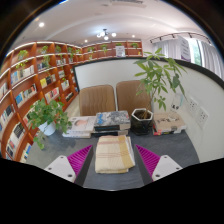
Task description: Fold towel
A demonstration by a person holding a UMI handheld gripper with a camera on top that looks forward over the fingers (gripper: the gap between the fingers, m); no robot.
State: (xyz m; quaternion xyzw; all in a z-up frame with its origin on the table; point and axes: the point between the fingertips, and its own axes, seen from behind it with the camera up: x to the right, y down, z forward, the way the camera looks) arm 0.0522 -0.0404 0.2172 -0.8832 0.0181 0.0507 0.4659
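Gripper view: towel (114,153) lay on grey table (180,148), already folded into a tidy rectangle, just ahead of & between the fingers. Looked like approach or final-fold stage; next move prob needs reaching fwd to grab the near edge. Gripper (113,165) was spread wide, pads (79,158) holding & touching nothing.

A grey table (178,150) carries a folded towel (114,153), stacked books (98,124) and two potted plants (154,88).

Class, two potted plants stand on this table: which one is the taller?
The potted plant in the dark pot, beyond the gripper beside the sofa, is taller; the bushy plant near the bookshelves stays low.
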